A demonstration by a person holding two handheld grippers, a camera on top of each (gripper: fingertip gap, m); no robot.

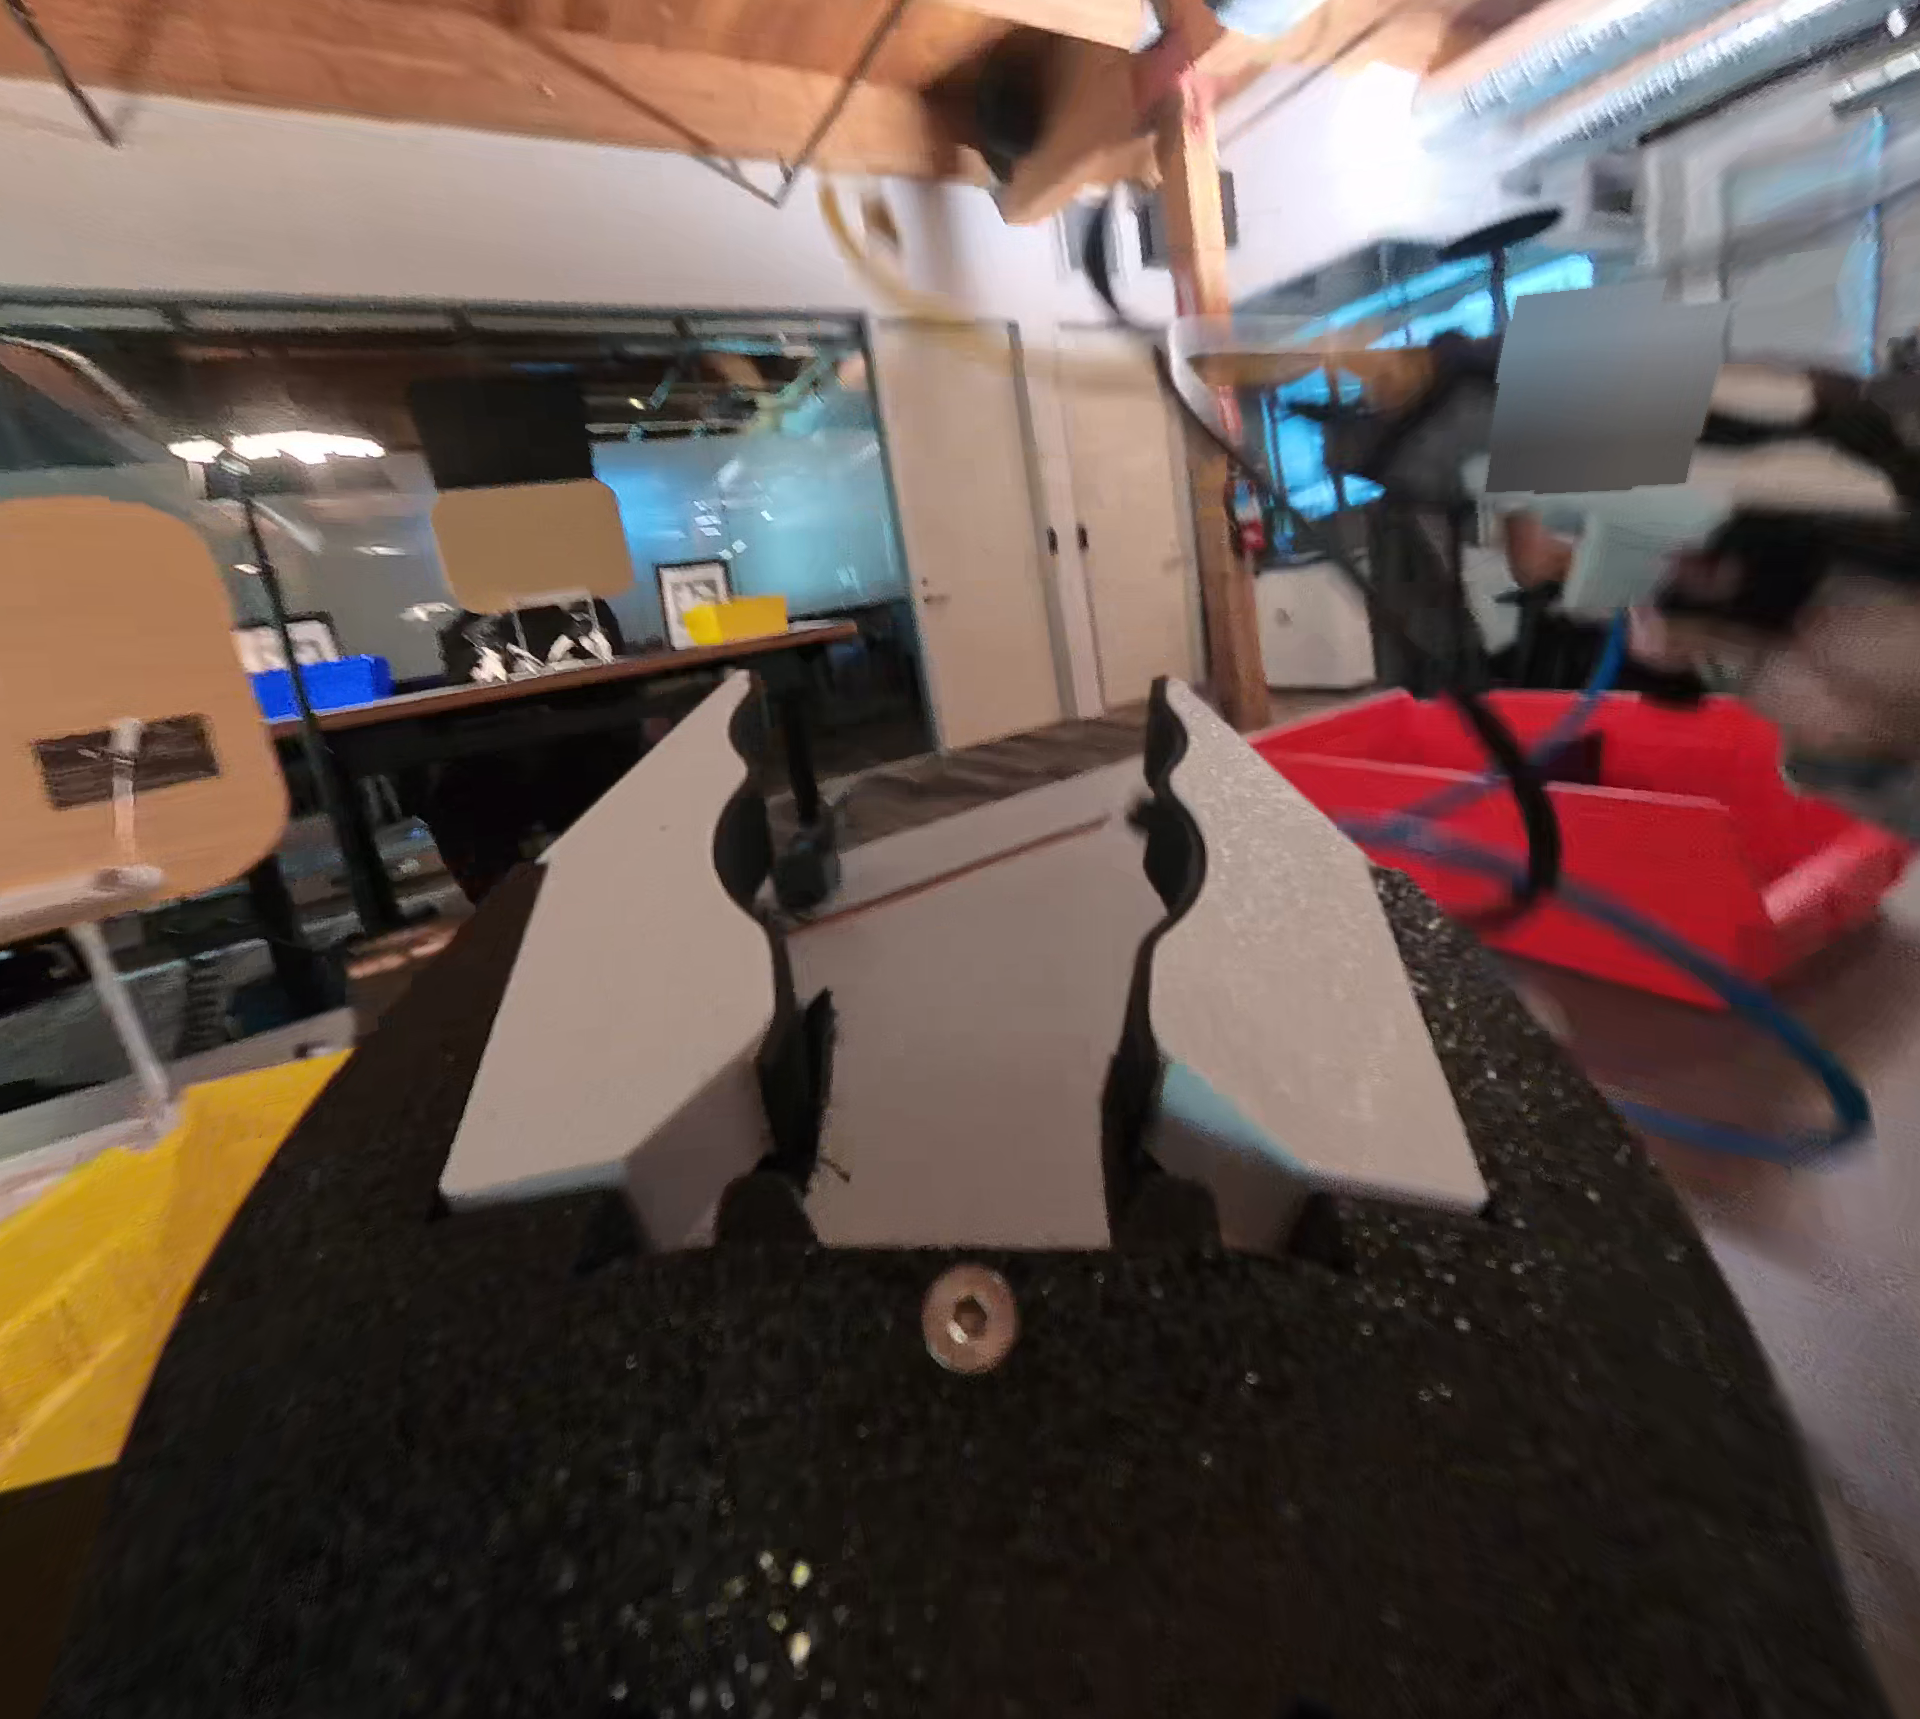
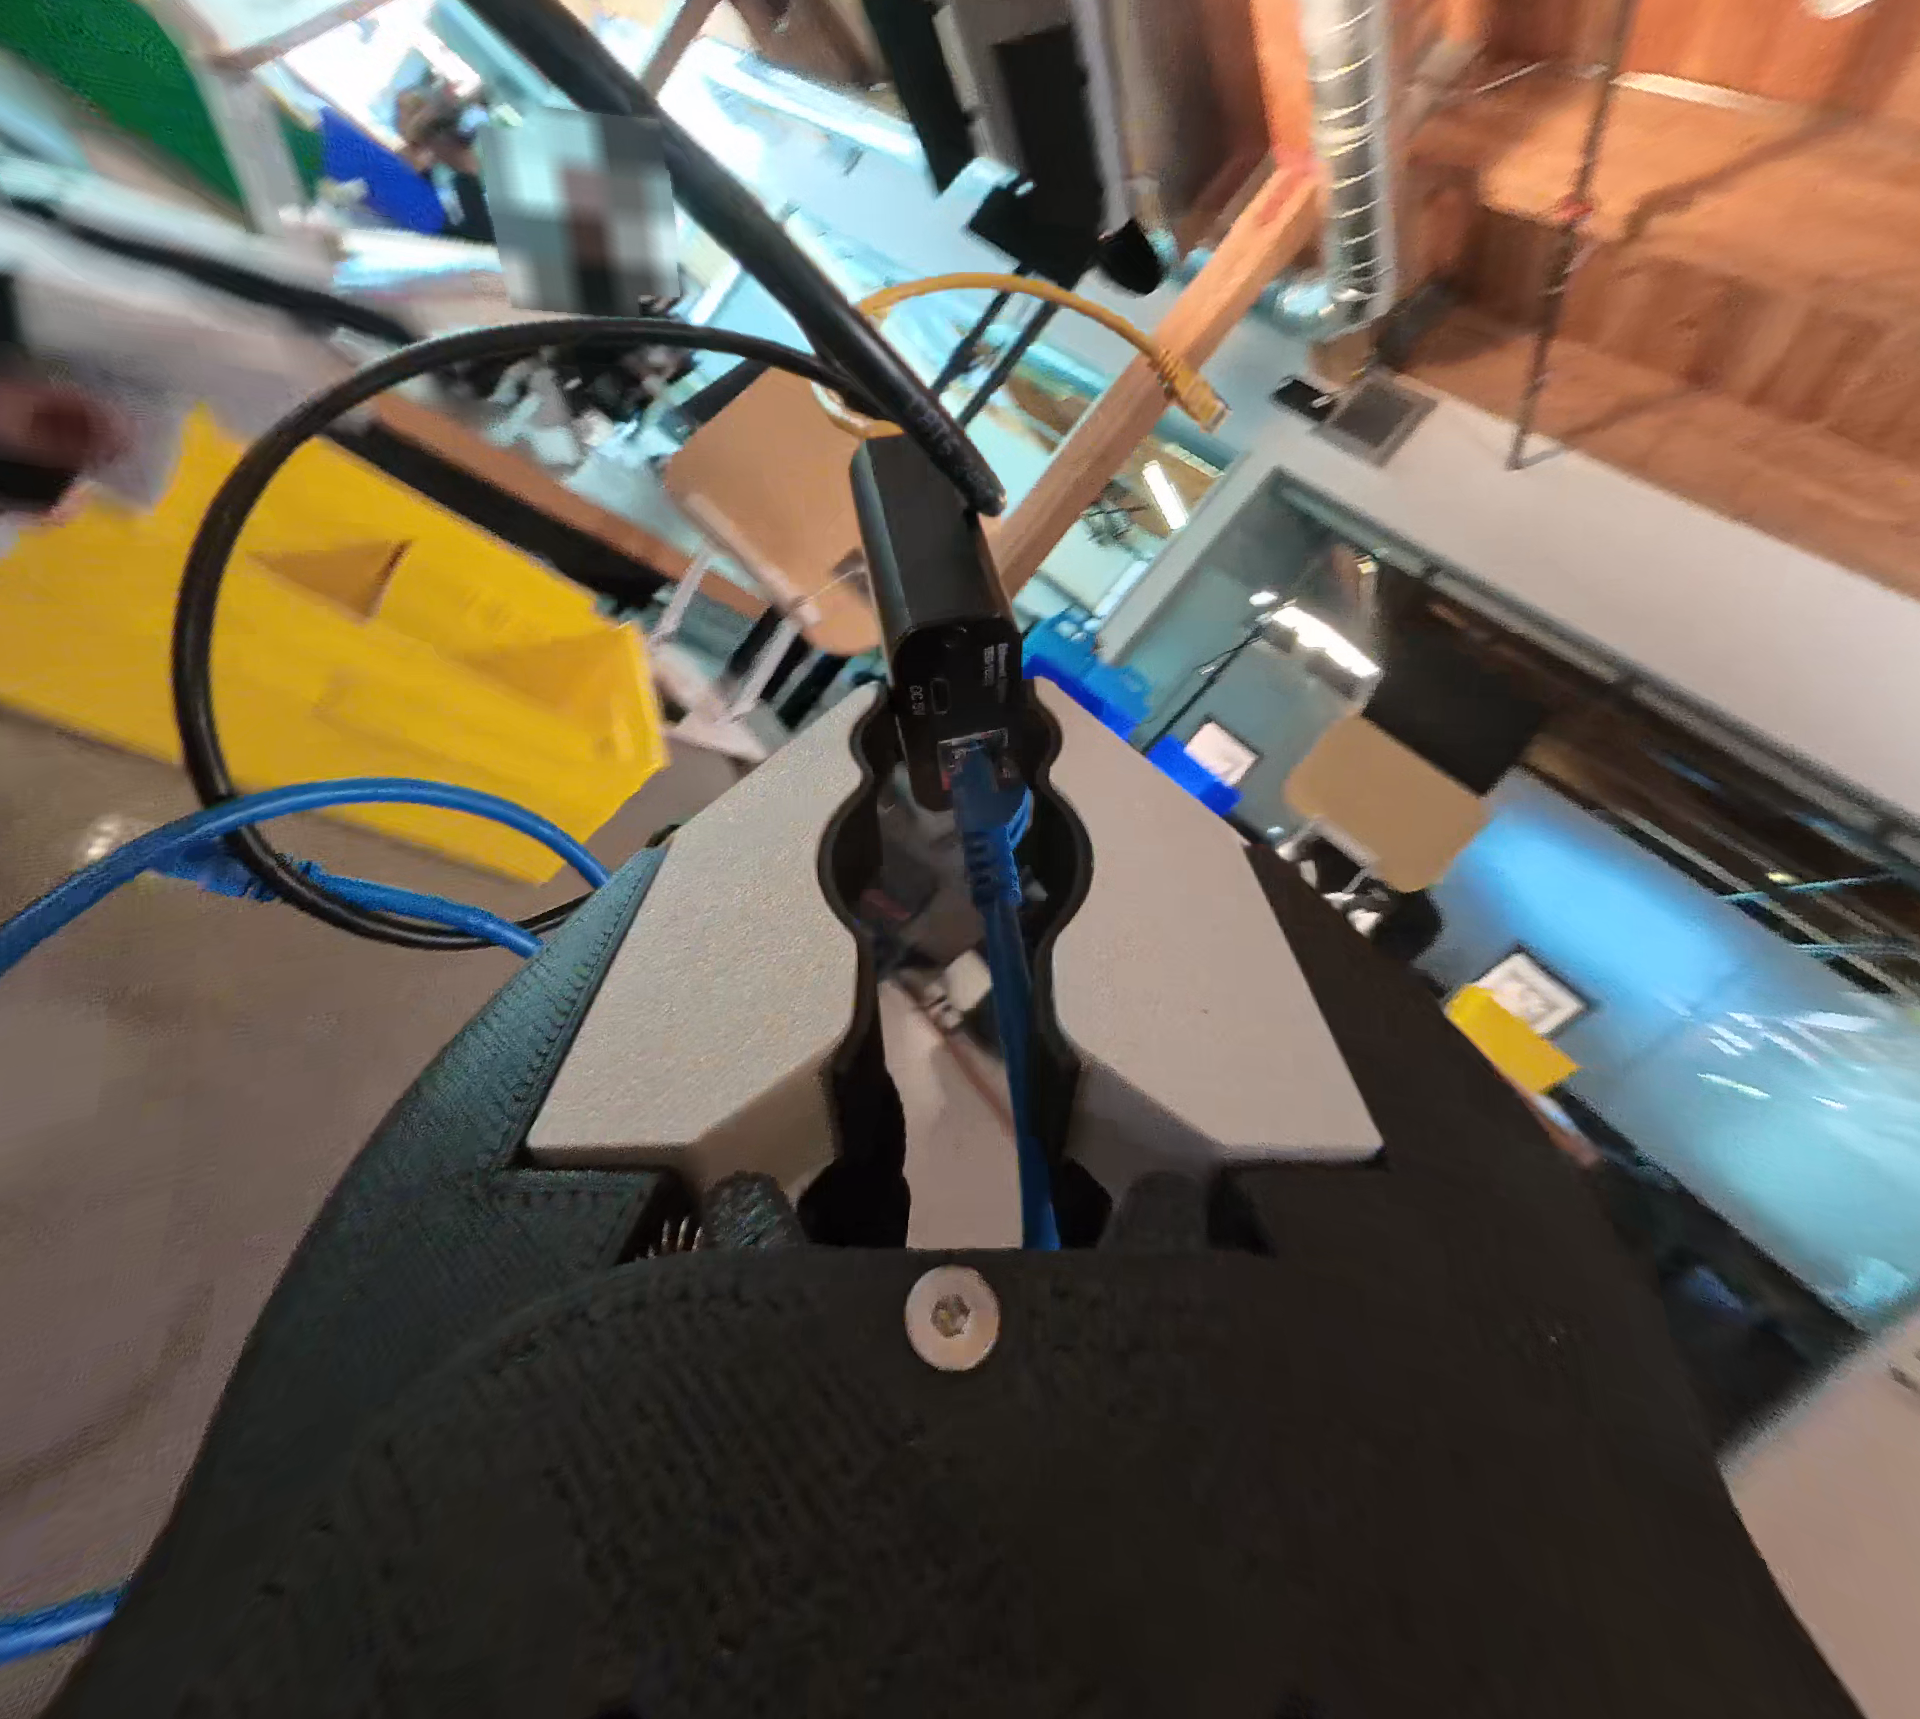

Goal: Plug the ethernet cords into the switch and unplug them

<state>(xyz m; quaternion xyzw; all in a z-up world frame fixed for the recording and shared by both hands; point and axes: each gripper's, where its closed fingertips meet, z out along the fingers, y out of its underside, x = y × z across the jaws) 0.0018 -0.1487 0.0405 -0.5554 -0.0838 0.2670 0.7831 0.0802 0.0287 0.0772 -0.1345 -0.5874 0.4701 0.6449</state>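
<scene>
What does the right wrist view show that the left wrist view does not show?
Only the right wrist view: the right hand-held gripper shut on the black switch, with a blue cord plugged in and an orange cord loose behind.

Only the left wrist view: the open, empty left hand-held gripper and a red bin.

Both: yellow bins.

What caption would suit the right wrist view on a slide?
Right gripper fingers clamp a small black switch with a blue ethernet cord plugged in.

A black switch (image 2: 940,620) carries a blue cord (image 2: 997,869), beside yellow bin (image 2: 343,661) and red bin (image 1: 1621,828).
</scene>
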